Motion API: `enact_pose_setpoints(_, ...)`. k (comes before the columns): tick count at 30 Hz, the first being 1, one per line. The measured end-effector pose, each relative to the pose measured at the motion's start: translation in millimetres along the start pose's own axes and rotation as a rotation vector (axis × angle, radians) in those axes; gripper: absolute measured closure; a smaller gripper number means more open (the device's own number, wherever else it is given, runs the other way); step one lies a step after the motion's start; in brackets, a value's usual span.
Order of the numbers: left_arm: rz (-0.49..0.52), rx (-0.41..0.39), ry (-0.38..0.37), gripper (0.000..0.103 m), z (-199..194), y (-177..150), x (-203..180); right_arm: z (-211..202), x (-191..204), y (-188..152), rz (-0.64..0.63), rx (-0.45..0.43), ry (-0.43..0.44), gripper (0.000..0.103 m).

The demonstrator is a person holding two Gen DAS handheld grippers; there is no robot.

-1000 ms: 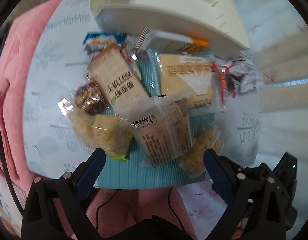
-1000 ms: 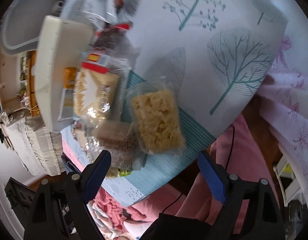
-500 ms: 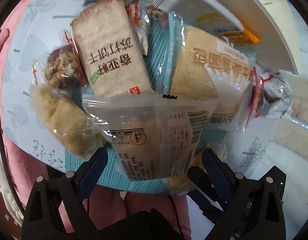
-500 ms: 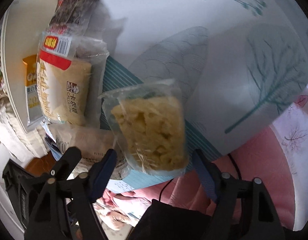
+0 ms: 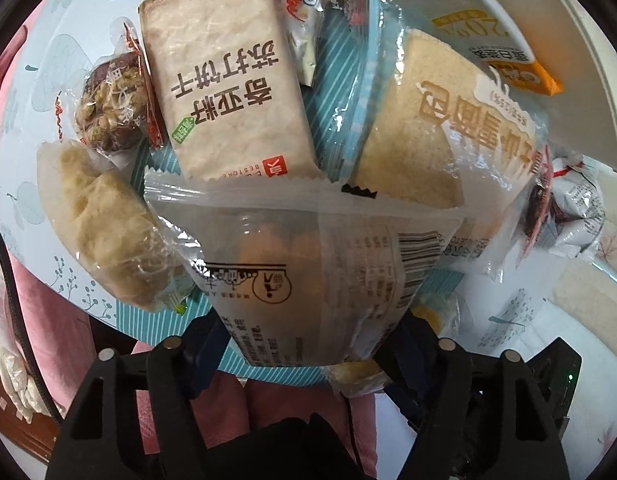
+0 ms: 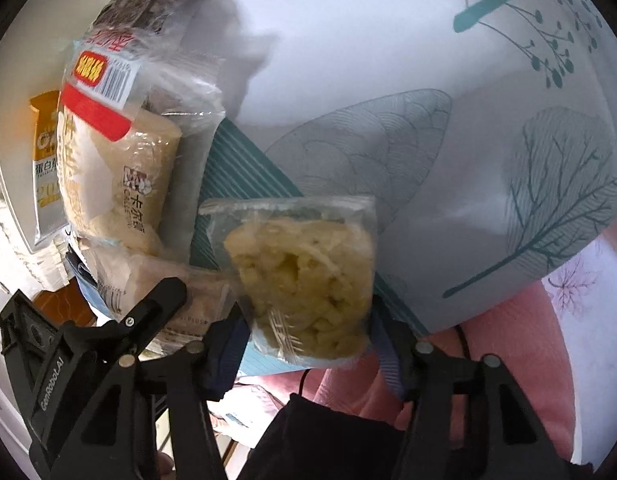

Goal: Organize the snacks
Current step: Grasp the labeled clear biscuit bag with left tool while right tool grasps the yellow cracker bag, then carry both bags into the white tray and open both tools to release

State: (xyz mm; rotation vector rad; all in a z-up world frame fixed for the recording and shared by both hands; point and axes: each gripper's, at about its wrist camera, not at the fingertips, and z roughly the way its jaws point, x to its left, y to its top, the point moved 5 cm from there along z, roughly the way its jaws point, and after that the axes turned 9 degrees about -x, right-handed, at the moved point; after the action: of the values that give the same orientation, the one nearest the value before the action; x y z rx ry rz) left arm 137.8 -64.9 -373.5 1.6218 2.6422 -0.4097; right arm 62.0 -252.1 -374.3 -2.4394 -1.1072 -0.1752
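Several wrapped snacks lie piled on a teal striped mat [image 5: 340, 92]. My left gripper [image 5: 308, 344] has its fingers on both sides of a clear barcode packet [image 5: 316, 264], closed against it. Behind lie a soda cracker pack [image 5: 228, 76], a sponge cake pack [image 5: 436, 136], a nut bar [image 5: 108, 112] and a yellow puffed snack [image 5: 104, 224]. My right gripper [image 6: 304, 356] is closed on a clear bag of yellow puffed snack [image 6: 304, 284] at the mat's near corner [image 6: 244, 168]. The left gripper's black frame [image 6: 108, 328] shows beside it.
A cream plastic tray [image 5: 580, 80] stands behind the pile, with an orange-and-grey packet [image 5: 488, 48] in it; the tray also shows in the right wrist view [image 6: 8, 152]. A tree-print tablecloth [image 6: 428, 80] covers the table. Pink fabric [image 6: 508, 344] hangs below the near edge.
Both grippers moved forward into the pile and narrowed. The left one closed onto the barcode packet, the right one onto the puffed snack bag.
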Motion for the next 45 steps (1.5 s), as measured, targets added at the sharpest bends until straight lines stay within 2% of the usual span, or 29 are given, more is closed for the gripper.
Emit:
enact_pose_setpoints(8,0.051,-0.038,-0.010,0.036,-28,-8,31,-4,-4,-24,-0.001,-0.069,-0.009,0.047)
enact_pose_setpoints(18,0.172,-0.057,-0.082,0.036,-97,-25,67,-24,1,-77,-0.025,-0.231,0.052,0.047)
enact_pose_setpoints(26,0.235,-0.144,-0.127,0.036,-159,-33,99,-57,22,-102,-0.116,-0.362,0.114,0.047)
enact_pose_setpoints(27,0.237,-0.154,-0.132,0.036,-164,-35,97,-66,24,-91,-0.127,-0.372,0.118,0.047)
enact_pose_setpoints(33,0.250,-0.235,-0.163,0.036,-195,-37,79,-102,45,-97,-0.229,-0.467,0.148,0.047)
enact_pose_setpoints(39,0.262,-0.350,-0.181,0.036,-231,-17,53,-131,79,-87,-0.331,-0.545,0.166,0.047)
enact_pose_setpoints(45,0.245,-0.454,-0.210,0.036,-268,10,25,-157,115,-61,-0.435,-0.595,0.182,0.047)
